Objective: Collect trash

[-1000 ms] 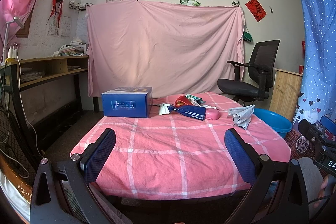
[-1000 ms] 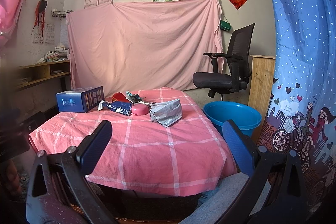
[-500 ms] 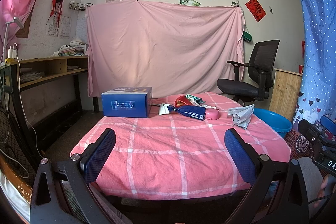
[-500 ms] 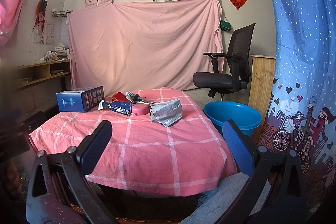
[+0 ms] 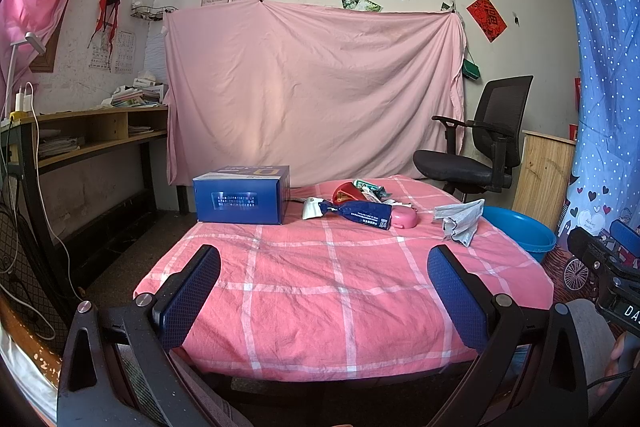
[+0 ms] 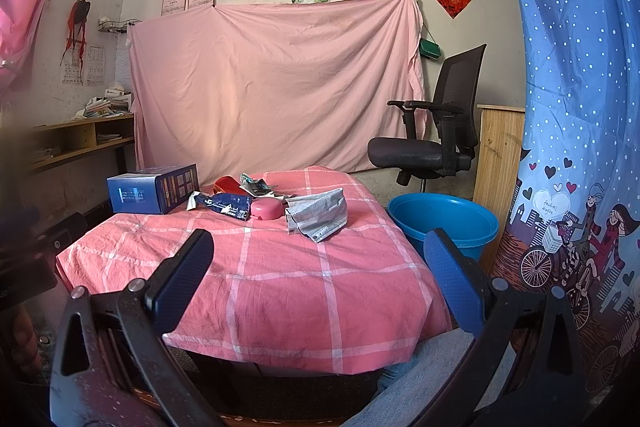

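Note:
Trash lies at the far side of a table with a pink checked cloth [image 5: 328, 291] [image 6: 304, 287]: a crumpled grey paper [image 5: 460, 221] [image 6: 318, 213], a blue wrapper [image 5: 362, 211] [image 6: 226, 205], a pink case [image 5: 402, 219] [image 6: 265, 207], a red packet [image 5: 347, 191] [image 6: 226, 183] and green-white scraps [image 5: 370, 185] [image 6: 254, 185]. A blue basin [image 5: 520, 233] [image 6: 444, 223] stands on the floor to the table's right. My left gripper [image 5: 324, 291] and right gripper [image 6: 316, 279] are both open and empty, held at the near edge, well short of the trash.
A blue cardboard box [image 5: 242, 193] [image 6: 154, 187] stands on the table's far left. A black office chair [image 5: 480, 147] [image 6: 436, 131] is behind the basin. A wooden shelf desk [image 5: 88, 135] runs along the left wall. A blue dotted curtain [image 6: 580, 107] hangs on the right.

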The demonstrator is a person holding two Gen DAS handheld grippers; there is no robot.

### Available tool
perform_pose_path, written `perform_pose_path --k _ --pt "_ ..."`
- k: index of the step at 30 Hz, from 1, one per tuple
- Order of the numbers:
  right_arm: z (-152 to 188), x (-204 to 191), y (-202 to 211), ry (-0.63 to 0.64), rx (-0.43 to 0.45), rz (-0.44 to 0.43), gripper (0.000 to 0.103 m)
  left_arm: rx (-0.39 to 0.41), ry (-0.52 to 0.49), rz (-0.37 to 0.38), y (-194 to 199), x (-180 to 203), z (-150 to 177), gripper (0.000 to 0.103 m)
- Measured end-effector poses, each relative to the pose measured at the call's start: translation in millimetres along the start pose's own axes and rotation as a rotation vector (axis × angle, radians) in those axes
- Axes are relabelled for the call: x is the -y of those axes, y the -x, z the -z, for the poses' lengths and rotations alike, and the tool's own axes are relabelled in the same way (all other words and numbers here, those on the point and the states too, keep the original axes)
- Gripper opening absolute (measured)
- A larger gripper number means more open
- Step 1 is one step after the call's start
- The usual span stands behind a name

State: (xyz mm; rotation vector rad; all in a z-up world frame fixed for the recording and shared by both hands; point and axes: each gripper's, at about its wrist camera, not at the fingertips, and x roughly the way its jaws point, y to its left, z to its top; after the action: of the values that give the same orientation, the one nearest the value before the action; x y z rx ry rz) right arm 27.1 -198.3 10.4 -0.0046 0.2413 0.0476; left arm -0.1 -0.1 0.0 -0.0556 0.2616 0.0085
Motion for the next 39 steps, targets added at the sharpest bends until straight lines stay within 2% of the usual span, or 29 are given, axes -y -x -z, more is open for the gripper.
perform_pose_path --k 39 --pt "5.3 -0.7 -4.0 0.004 -0.009 0.001 0.103 -0.014 -0.001 -0.002 -7.0 1.2 1.7 0.101"
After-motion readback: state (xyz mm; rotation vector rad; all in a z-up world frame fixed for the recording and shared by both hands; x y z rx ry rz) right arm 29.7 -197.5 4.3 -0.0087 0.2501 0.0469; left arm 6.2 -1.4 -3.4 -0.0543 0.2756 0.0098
